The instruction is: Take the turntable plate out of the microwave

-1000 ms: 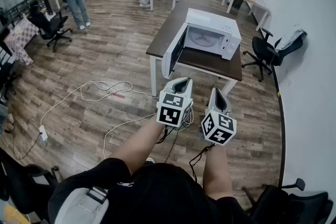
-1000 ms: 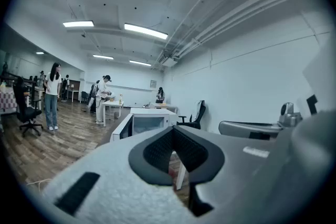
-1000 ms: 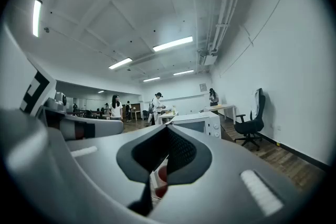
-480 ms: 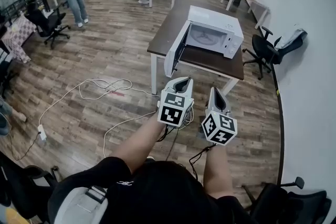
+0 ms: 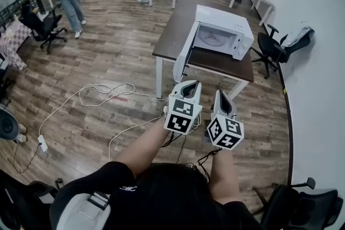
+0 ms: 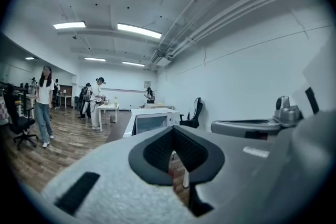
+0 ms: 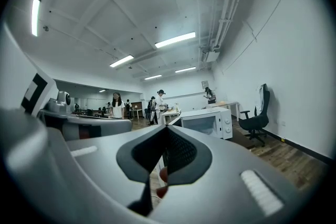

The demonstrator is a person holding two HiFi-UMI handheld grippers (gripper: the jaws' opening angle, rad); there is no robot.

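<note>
Nearer the microwave [image 5: 226, 35] on the bench [image 5: 171, 35] now, its door [image 5: 182, 59] open; my left claw [image 5: 186, 86] and right claw [image 5: 222, 96] are both closed, empty.

Black T-shirt [image 5: 110, 178], grey left hand-held gripper [image 5: 188, 85], grey right hand-held gripper [image 5: 221, 95], black-and-white marker cubes [image 5: 182, 115]

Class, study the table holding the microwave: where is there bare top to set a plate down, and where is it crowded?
Bare: the table top left of the microwave in the head view, and on toward the far end. Tight: the narrow strip between the microwave front and the near table edge, where the open door swings out.
</note>
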